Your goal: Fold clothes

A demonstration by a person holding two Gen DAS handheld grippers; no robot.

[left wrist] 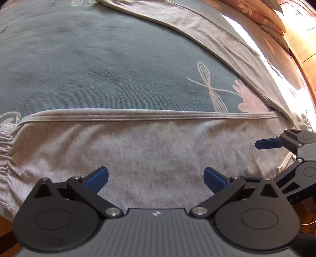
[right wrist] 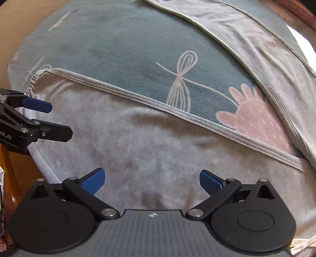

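Both tongs, left and right, are hanging wide open and empty over the grey jersey trousers filling the lower frame on the blue patterned bedsheet, so they should be pinching one edge evenly.

trousers on bed sheet | L hand-held gripper left of R hand-held gripper | both over near leg

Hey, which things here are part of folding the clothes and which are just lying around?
For the job:
grey garment
left gripper
right gripper

Just lying about:
blue patterned bedsheet
floral pillows
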